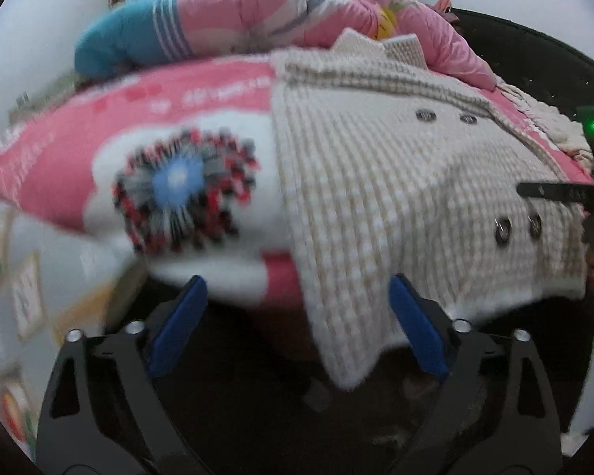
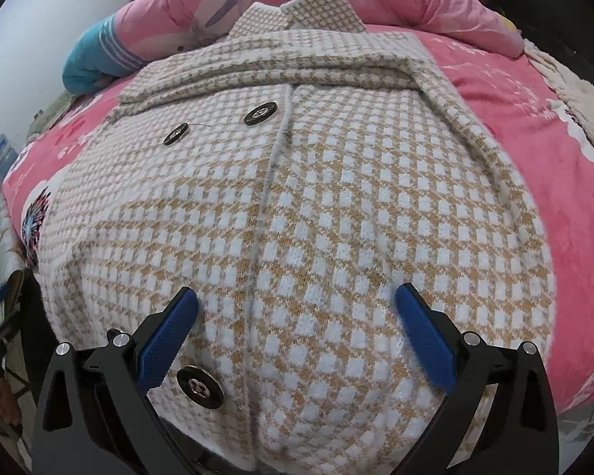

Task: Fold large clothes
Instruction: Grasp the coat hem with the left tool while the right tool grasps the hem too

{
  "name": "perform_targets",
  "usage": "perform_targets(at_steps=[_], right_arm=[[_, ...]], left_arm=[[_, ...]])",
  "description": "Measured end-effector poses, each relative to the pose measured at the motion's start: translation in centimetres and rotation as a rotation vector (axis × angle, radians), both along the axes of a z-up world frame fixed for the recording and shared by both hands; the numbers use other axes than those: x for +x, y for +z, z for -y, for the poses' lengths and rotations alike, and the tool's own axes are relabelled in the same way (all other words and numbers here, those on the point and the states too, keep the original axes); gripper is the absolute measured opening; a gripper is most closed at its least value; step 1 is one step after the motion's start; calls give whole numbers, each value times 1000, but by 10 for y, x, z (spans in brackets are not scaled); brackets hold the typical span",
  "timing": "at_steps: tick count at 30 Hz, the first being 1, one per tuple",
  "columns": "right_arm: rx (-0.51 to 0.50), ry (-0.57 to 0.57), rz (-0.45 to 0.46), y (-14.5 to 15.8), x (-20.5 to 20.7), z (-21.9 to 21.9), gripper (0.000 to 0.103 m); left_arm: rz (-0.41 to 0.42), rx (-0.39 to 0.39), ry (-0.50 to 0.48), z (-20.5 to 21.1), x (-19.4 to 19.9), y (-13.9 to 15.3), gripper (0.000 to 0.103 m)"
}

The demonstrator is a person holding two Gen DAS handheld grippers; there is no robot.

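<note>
Left wrist view: my left gripper (image 1: 295, 291) stands with jaws spread wide, holding nothing. It hovers at the near edge of the bed, just short of the houndstooth coat's (image 1: 396, 182) near-left hem corner, which droops over the edge. The coat lies flat, front up, on the pink bedsheet (image 1: 99, 134), with the rolled pink quilt (image 1: 257, 19) at the far side. The picture is motion-blurred, so I cannot confirm contact with the fabric.

Right wrist view: my right gripper (image 2: 297, 297) is likewise wide open and empty, poised over the coat's (image 2: 336, 198) near hem, beside a metal button (image 2: 200, 387). The sleeves appear folded across the chest.

Risks, in my judgement: the thick knit may slip from a shallow pinch; grabbing only the top layer would split the front panels; the overhanging hem could drag the coat off the bed.
</note>
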State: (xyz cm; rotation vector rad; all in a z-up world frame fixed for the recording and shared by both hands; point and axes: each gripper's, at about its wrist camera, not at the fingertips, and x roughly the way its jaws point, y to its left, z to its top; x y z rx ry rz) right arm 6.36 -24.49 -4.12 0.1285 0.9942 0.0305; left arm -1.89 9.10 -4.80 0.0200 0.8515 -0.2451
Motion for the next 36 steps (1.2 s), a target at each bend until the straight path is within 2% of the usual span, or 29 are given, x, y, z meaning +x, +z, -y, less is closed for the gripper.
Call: perform_targets(at_steps=[2, 4, 9, 14, 23, 32, 36], right_arm=[[-3, 0, 0, 0, 1, 1, 97], [-6, -9, 0, 0, -1, 1, 97], [-15, -17, -5, 1, -2, 1, 97], [-17, -17, -6, 1, -1, -1, 97], [-25, -16, 2, 0, -5, -2, 97], [-23, 1, 10, 4, -3, 1, 98], [-29, 27, 43, 14, -28, 1, 97]], left_arm=[[-61, -45, -22, -1, -1, -15, 70], [-93, -67, -42, 1, 1, -26, 64], [-165, -109, -75, 9, 14, -50, 57], [-237, -114, -82, 12, 28, -70, 56], [-298, -143, -93, 16, 39, -92, 56], [-305, -156, -92, 16, 38, -106, 54], [-301, -161, -89, 14, 37, -108, 53]])
